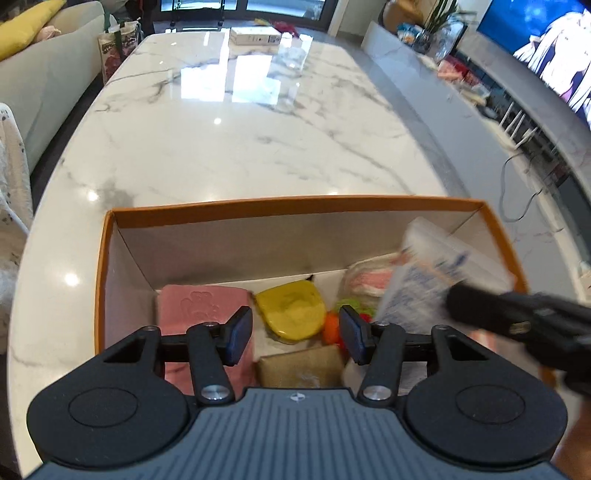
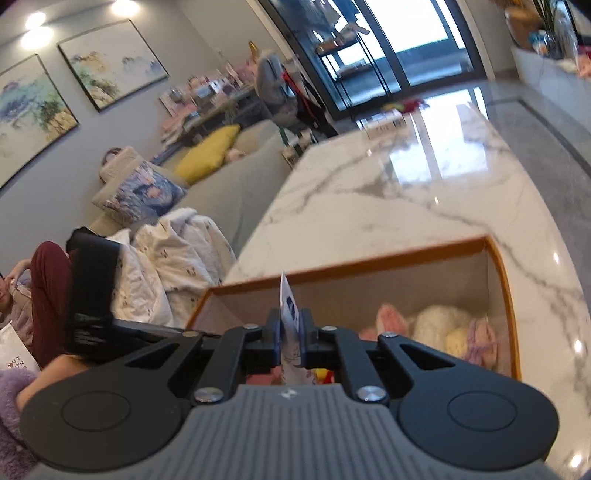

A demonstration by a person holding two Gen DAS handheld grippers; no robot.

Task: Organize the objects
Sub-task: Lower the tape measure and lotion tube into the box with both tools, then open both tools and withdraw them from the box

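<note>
An orange-rimmed cardboard box [image 1: 295, 206] stands on the marble table [image 1: 258, 129]. Inside lie a pink cloth [image 1: 195, 302], a yellow pouch [image 1: 291, 310], a tan sponge-like block [image 1: 299, 365], an orange and green toy [image 1: 332, 321] and a pale knitted bundle [image 1: 365, 280]. My left gripper [image 1: 295, 332] is open and empty, hovering over the box's near side. My right gripper [image 2: 289, 332] is shut on a white and blue packet [image 2: 288, 306], which it holds edge-up over the box [image 2: 406, 251]. That packet also shows, blurred, in the left wrist view [image 1: 424, 280], over the box's right end.
A white flat box [image 1: 255, 36] lies at the table's far end. A sofa with a yellow cushion [image 2: 210, 153] and blankets [image 2: 166, 266] runs along the table's left side. A person in red trousers [image 2: 48, 288] sits there. A TV [image 1: 546, 44] and a low counter are to the right.
</note>
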